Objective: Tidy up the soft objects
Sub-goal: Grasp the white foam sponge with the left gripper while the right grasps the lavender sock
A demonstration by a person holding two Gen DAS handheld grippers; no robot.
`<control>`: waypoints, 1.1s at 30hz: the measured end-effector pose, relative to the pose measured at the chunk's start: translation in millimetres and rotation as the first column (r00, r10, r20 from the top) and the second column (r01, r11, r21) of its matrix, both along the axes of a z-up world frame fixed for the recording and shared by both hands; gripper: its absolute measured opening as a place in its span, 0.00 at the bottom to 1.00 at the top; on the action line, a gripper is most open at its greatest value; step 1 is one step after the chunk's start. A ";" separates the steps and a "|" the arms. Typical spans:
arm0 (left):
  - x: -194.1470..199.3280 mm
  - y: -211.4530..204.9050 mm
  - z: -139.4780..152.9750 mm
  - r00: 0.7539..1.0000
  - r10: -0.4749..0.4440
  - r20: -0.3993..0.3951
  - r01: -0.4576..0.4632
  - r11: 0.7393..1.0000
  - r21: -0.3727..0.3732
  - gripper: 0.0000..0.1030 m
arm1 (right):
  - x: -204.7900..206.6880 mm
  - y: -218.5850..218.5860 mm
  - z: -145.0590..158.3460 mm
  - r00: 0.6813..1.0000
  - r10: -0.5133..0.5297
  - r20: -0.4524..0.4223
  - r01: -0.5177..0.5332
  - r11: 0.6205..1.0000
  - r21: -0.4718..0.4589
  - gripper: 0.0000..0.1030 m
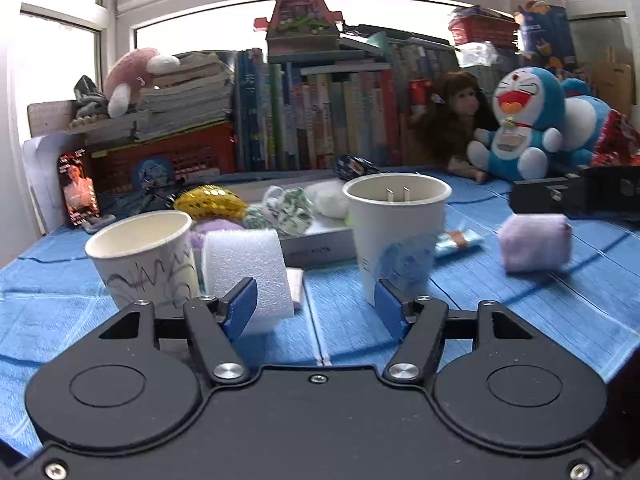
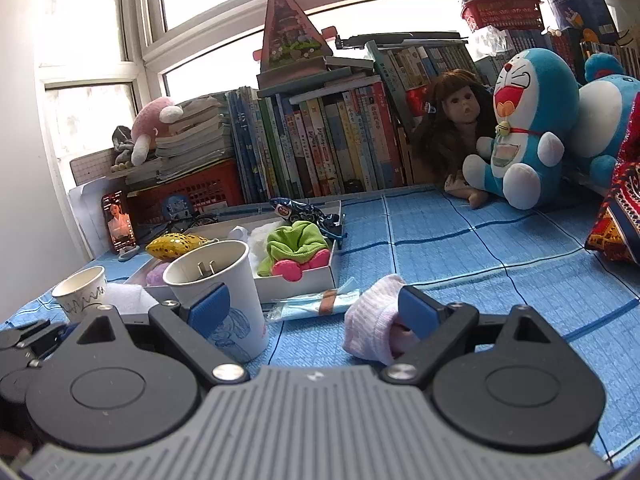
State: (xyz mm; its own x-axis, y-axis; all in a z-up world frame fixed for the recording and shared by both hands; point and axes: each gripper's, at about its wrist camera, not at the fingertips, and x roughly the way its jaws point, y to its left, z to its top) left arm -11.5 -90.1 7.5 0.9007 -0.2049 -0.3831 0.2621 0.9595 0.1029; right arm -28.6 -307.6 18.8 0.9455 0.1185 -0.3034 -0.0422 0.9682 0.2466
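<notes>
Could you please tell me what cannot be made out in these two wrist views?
- Tall cup: both views show only two prongs above its rim; the wall hides the rest.
- Purple item in the white box: mostly behind that cup, right view.
- Book titles: too small in both views.

A row of books (image 2: 320, 148) stands along the back, with a pointy little house (image 2: 294, 36) on top. A doll (image 2: 460, 120) sits at the right by a big blue cat toy (image 2: 524, 128), and a phone (image 2: 119, 224) stands at the left. Two paper cups (image 1: 396, 232) (image 1: 146, 256) stand in front; the tall one seems to hold a plug.
</notes>
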 end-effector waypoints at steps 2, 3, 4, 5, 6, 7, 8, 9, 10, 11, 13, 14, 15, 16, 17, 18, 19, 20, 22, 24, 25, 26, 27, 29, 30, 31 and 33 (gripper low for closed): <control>-3.8 2.2 -1.5 0.999 -0.021 -0.039 0.020 0.999 -0.026 0.61 | -0.6 -0.8 0.0 1.000 -0.002 0.000 0.002 1.000 0.001 0.93; -4.9 3.4 -2.4 0.998 -0.027 -0.056 0.025 0.999 -0.037 0.61 | -0.6 -1.0 0.0 1.000 -0.004 0.000 0.004 1.000 0.000 0.93; -6.9 4.7 -3.2 0.997 -0.029 -0.066 0.026 0.999 -0.045 0.61 | -0.8 -1.2 -0.3 1.000 -0.007 0.000 0.007 1.000 -0.001 0.93; -10.2 5.7 -3.8 0.997 -0.030 -0.066 0.027 0.998 -0.050 0.61 | -0.9 -1.0 -0.2 1.000 -0.010 0.001 0.010 1.000 -0.002 0.93; -14.1 6.8 -4.2 0.998 -0.028 -0.057 0.025 0.998 -0.049 0.61 | -1.4 -0.8 -0.8 1.000 -0.014 0.001 0.014 1.000 -0.004 0.93; -17.9 7.0 -3.8 0.999 -0.025 -0.042 0.023 0.999 -0.044 0.61 | -1.7 -0.7 -1.2 1.000 -0.018 0.001 0.018 1.000 -0.007 0.93; -22.3 7.3 -3.6 1.000 -0.020 -0.020 0.019 0.999 -0.037 0.61 | -2.2 -0.3 -1.8 1.000 -0.023 0.002 0.023 1.000 -0.014 0.93; -26.5 7.6 -3.3 1.000 -0.014 0.002 0.014 0.999 -0.032 0.61 | -2.7 1.2 -2.1 1.000 -0.026 0.001 0.026 0.999 -0.021 0.93; -31.3 8.3 -2.7 1.000 -0.003 0.031 0.004 0.999 -0.033 0.61 | -2.9 2.3 -2.8 1.000 -0.030 -0.001 0.030 0.999 -0.032 0.93; -34.8 9.1 -1.6 0.998 0.007 0.057 -0.005 0.999 -0.038 0.61 | -3.2 3.2 -3.2 0.999 -0.035 -0.002 0.035 0.999 -0.042 0.93; -43.0 11.5 -1.2 0.992 0.037 0.117 -0.031 0.998 -0.054 0.68 | -3.8 5.1 -4.1 0.999 -0.047 -0.001 0.047 0.997 -0.066 0.93; -45.5 12.3 -1.1 0.987 0.057 0.148 -0.050 0.997 -0.055 0.75 | -3.5 5.1 -4.7 0.999 -0.052 0.000 0.052 0.995 -0.079 0.93; -46.5 12.2 -1.4 0.982 0.077 0.174 -0.069 0.996 -0.049 0.78 | -3.8 6.7 -5.8 0.998 -0.062 0.002 0.061 0.993 -0.099 0.93; -45.9 11.5 -1.9 0.978 0.092 0.188 -0.087 0.996 -0.035 0.78 | -4.1 8.1 -7.0 0.998 -0.070 0.002 0.069 0.991 -0.118 0.93; -44.1 10.7 -2.6 0.976 0.104 0.190 -0.101 0.995 -0.023 0.78 | -4.3 8.7 -8.1 0.997 -0.075 0.002 0.075 0.988 -0.132 0.93; -41.0 10.2 -3.3 0.976 0.117 0.182 -0.115 0.993 -0.017 0.78 | -4.1 9.0 -9.8 0.997 -0.081 0.000 0.081 0.986 -0.145 0.93; -37.6 10.5 -4.1 0.978 0.127 0.168 -0.125 0.992 -0.020 0.78 | -4.1 9.3 -11.4 0.996 -0.085 -0.003 0.084 0.985 -0.152 0.93; -32.9 11.7 -5.0 0.979 0.138 0.148 -0.134 0.990 -0.033 0.78 | -3.9 9.0 -12.8 0.996 -0.087 -0.006 0.085 0.984 -0.155 0.93; -25.3 15.8 -7.4 0.981 0.159 0.114 -0.152 0.986 -0.067 0.78 | -3.1 8.4 -16.1 0.995 -0.094 -0.015 0.090 0.982 -0.167 0.93; -16.4 17.8 -10.5 0.981 0.177 0.080 -0.169 0.981 -0.093 0.78 | -1.7 7.4 -19.3 0.995 -0.101 -0.024 0.095 0.979 -0.180 0.93; -12.8 18.1 -11.8 0.981 0.184 0.065 -0.177 0.979 -0.102 0.78 | -0.3 7.1 -20.7 0.994 -0.105 -0.028 0.098 0.978 -0.186 0.93; -8.0 18.7 -13.1 0.981 0.189 0.052 -0.183 0.977 -0.109 0.78 | 1.2 6.4 -22.2 0.993 -0.109 -0.032 0.101 0.976 -0.192 0.93; -4.6 19.0 -14.6 0.980 0.196 0.040 -0.190 0.975 -0.118 0.78 | 3.2 5.9 -23.3 0.993 -0.115 -0.036 0.106 0.975 -0.197 0.93; 0.2 19.2 -16.7 0.978 0.208 0.026 -0.203 0.971 -0.129 0.78 | 7.9 4.7 -25.4 0.991 -0.128 -0.048 0.116 0.973 -0.201 0.93; 2.1 19.1 -17.7 0.977 0.213 0.025 -0.208 0.969 -0.131 0.78 | 10.3 3.5 -26.3 0.990 -0.133 -0.053 0.120 0.972 -0.200 0.93; 3.4 18.3 -18.3 0.976 0.218 0.026 -0.213 0.968 -0.132 0.78 | 12.8 2.7 -27.3 0.989 -0.138 -0.058 0.124 0.973 -0.196 0.93; 6.0 16.9 -18.8 0.973 0.227 0.029 -0.222 0.966 -0.132 0.78 | 17.4 1.6 -29.1 0.987 -0.143 -0.071 0.128 0.975 -0.183 0.93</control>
State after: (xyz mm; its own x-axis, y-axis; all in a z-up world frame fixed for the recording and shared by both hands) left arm -5.5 -73.2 -11.3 0.9442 -0.0400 -0.3270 0.0366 0.9992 -0.0168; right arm -11.2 -306.1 -10.3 0.9195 -0.0719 -0.3864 0.1060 0.9920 0.0679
